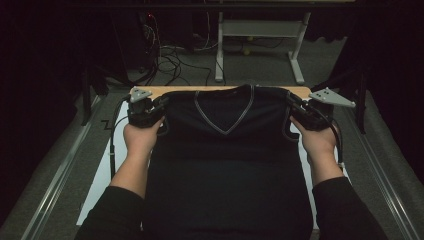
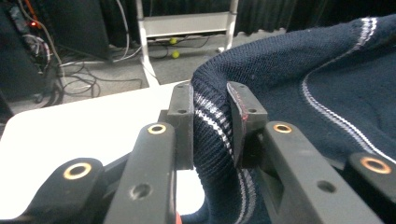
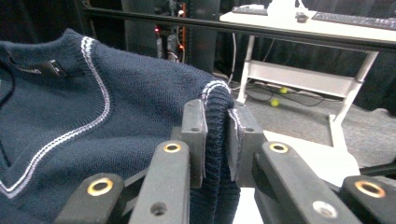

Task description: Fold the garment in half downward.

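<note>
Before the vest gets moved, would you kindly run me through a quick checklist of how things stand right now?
1. Left tool grips the vest: ok, striped armhole edge clamped between its jaws.
2. Right tool grips the vest: ok, shut on the other armhole edge.
3. Grips level with each other: ok, both sit at the shoulders in the high view.
4. Vest lies flat: ok across the chest; the hem runs out of the high view, cannot tell.
5. V-neck faces up and is centred: ok.
6. Table free beyond the collar: ok, a bare strip shows.
</note>
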Demonstrator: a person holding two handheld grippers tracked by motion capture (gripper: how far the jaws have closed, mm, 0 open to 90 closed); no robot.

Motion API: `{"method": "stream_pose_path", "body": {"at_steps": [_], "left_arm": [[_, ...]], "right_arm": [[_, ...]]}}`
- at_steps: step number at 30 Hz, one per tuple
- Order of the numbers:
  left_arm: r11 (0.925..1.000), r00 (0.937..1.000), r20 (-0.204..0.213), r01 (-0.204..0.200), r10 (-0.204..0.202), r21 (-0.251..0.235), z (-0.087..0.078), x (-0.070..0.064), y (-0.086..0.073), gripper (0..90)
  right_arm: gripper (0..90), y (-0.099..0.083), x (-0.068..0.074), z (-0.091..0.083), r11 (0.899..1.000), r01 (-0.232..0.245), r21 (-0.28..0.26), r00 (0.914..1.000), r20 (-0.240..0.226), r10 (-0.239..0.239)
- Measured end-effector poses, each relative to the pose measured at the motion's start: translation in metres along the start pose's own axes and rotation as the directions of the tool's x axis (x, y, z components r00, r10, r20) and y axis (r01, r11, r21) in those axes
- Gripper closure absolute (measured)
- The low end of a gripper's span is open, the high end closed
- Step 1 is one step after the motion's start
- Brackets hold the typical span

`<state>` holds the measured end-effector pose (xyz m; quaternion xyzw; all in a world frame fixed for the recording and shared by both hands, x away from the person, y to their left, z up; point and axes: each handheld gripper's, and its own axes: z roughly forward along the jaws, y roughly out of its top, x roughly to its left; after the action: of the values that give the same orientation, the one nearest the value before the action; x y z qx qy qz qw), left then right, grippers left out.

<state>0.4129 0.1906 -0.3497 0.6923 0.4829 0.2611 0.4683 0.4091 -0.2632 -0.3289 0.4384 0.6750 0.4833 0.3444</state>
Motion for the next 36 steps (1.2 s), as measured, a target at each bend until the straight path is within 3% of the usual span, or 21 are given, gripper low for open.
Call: {"method": "stream_pose_path", "body": {"at_steps": [4, 9, 12, 17, 21, 32, 36], "left_arm": [[0.9995, 0.9989, 0.041, -0.023, 0.024, -0.021, -0.017, -0.008, -0.017, 70.0], [0.9976, 0.9965, 0.046, -0.069, 0.069, -0.007, -0.041, -0.023, -0.045, 70.0], [0.9986, 0.9956, 0.078, -0.05, 0.051, -0.016, -0.056, -0.029, -0.065, 70.0], [0.9969, 0.9915, 0.104, -0.077, 0.078, -0.019, -0.077, -0.039, -0.094, 70.0], [0.9971, 0.9869, 0.142, -0.076, 0.075, -0.001, -0.089, -0.042, -0.113, 70.0], [0.9938, 0.9802, 0.172, -0.106, 0.099, 0.033, -0.124, -0.053, -0.144, 69.9], [0.9907, 0.979, 0.173, -0.12, 0.108, 0.063, -0.123, -0.053, -0.154, 69.7]], "right_arm": [[79.3, -0.018, 0.004, -0.017, 1.0, 0.009, -0.001, 0.9998, -0.015, -0.009], [79.3, -0.04, 0.011, -0.044, 1.0, 0.011, -0.015, 0.9988, -0.047, -0.011], [79.3, -0.053, 0.018, -0.061, 1.0, 0.028, -0.01, 0.9978, -0.06, -0.029], [79.3, -0.073, 0.027, -0.087, 1.0, 0.024, -0.014, 0.9959, -0.087, -0.025], [79.2, -0.089, 0.034, -0.106, 1.0, 0.025, -0.009, 0.9947, -0.1, -0.025], [79.2, -0.125, 0.05, -0.144, 1.0, -0.009, 0.021, 0.9924, -0.122, 0.012], [79.2, -0.136, 0.053, -0.15, 0.999, -0.013, 0.042, 0.9917, -0.128, 0.019]]}}
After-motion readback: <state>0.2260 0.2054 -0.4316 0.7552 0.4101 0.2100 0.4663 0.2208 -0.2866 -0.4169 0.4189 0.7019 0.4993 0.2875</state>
